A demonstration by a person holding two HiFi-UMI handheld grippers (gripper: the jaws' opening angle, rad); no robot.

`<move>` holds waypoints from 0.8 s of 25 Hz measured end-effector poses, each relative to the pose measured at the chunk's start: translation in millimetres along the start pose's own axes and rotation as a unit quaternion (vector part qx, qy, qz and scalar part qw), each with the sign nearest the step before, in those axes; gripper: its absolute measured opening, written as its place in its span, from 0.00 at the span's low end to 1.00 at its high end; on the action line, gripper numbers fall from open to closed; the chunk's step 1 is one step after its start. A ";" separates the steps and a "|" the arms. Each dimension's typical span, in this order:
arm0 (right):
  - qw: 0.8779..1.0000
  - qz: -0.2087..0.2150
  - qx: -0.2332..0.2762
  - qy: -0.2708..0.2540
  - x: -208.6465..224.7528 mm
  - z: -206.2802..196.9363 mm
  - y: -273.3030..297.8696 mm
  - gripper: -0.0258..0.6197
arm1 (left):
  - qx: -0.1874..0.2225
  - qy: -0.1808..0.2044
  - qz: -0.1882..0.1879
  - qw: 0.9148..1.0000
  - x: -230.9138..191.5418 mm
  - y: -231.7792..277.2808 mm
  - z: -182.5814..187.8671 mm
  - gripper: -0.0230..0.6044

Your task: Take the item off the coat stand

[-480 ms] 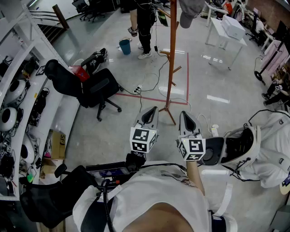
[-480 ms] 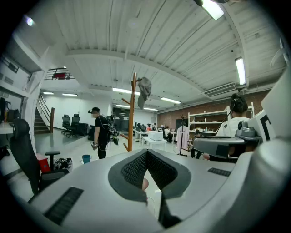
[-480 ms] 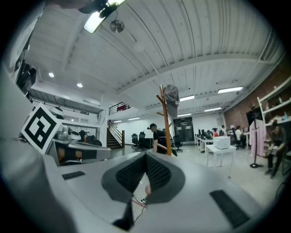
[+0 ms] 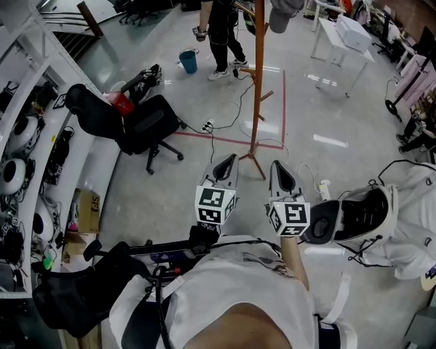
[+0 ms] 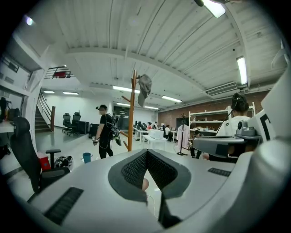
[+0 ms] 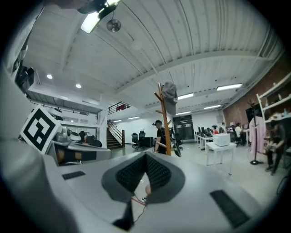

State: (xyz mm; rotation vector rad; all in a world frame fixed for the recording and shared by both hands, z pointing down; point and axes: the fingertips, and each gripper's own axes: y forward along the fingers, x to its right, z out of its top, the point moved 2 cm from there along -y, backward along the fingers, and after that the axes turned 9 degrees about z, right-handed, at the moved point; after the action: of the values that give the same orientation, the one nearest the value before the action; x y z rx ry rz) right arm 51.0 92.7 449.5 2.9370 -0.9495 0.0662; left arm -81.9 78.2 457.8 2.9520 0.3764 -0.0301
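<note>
Far to the left of the left claw (image 4: 229,159), a black office chair (image 4: 146,126) stands on the floor. The left claw is clenched, its tips pressed together on nothing. Ahead of both claws and well apart from them rises the wooden coat stand (image 4: 257,82). A grey cap (image 4: 281,15) hangs at its top, high above the claws. A person (image 4: 221,31) stands beyond the stand. The right claw (image 4: 276,165), just beside the left, is likewise clenched and empty. A white desk (image 4: 327,35) stands far ahead to its right.
</note>
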 end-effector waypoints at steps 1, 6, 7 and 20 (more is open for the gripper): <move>1.000 -0.002 -0.001 0.003 1.9 1.3 -0.3 0.05 | 0.000 -0.001 0.002 1.000 -0.3 0.3 1.5 0.04; 1.000 -0.012 0.002 0.006 14.8 13.4 1.3 0.05 | 0.006 0.001 0.017 1.000 -3.3 6.7 13.3 0.04; 1.000 -0.013 0.002 0.006 18.5 14.7 2.9 0.05 | 0.008 0.003 0.020 1.000 -3.7 9.1 14.8 0.04; 1.000 0.017 -0.019 0.013 34.1 35.9 12.4 0.05 | 0.018 -0.004 0.063 0.998 4.8 18.8 33.3 0.04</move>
State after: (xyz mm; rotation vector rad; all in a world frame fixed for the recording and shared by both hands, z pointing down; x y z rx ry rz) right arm 72.2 60.4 416.1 2.8785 -0.9845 0.0847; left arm -72.5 55.9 427.8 3.0027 0.1905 -0.0322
